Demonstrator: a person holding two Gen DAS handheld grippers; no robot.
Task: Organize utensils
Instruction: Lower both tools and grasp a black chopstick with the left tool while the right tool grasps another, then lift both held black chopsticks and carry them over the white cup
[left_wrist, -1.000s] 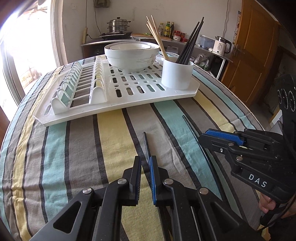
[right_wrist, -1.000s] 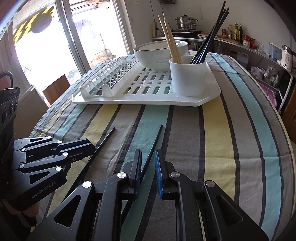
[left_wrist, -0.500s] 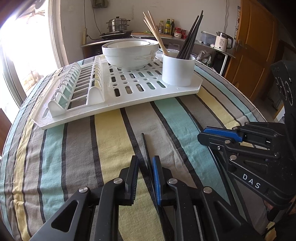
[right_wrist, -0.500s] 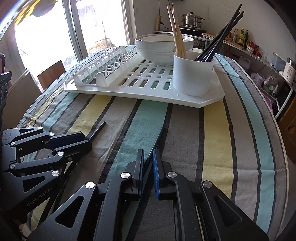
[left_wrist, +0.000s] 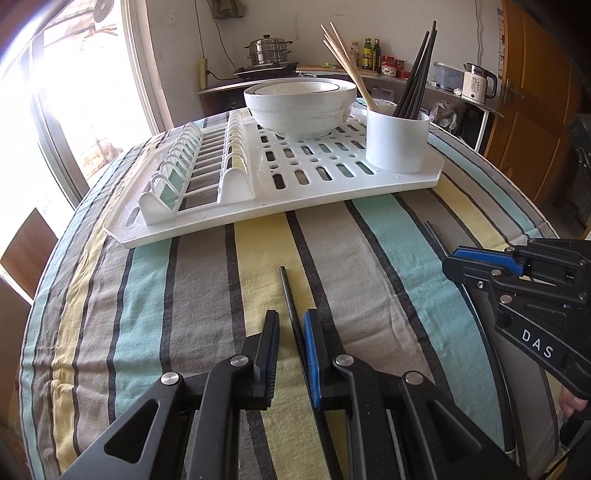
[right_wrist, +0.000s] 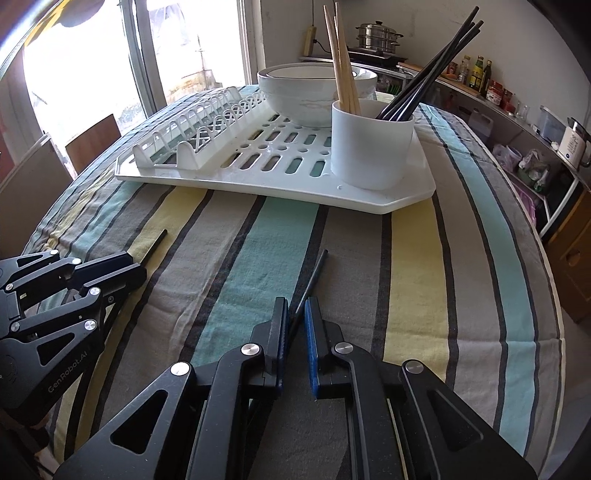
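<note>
Striped cloth covers the worktop (left_wrist: 140, 295), with a white drying rack (left_wrist: 332, 184) and utensil cup (right_wrist: 371, 144) at the back. Only the left view shows a wooden door (left_wrist: 535, 92); only the right view shows window panes. Left tongs (left_wrist: 291, 328) sit low, narrowly parted around a black chopstick (left_wrist: 287, 291); right tongs (right_wrist: 295, 317) likewise straddle another chopstick (right_wrist: 314, 273), both lying on the cloth.

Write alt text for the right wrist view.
The right claw straddles a black chopstick lying on a striped tablecloth. Beyond, a white rack holds a cup of chopsticks.
</note>
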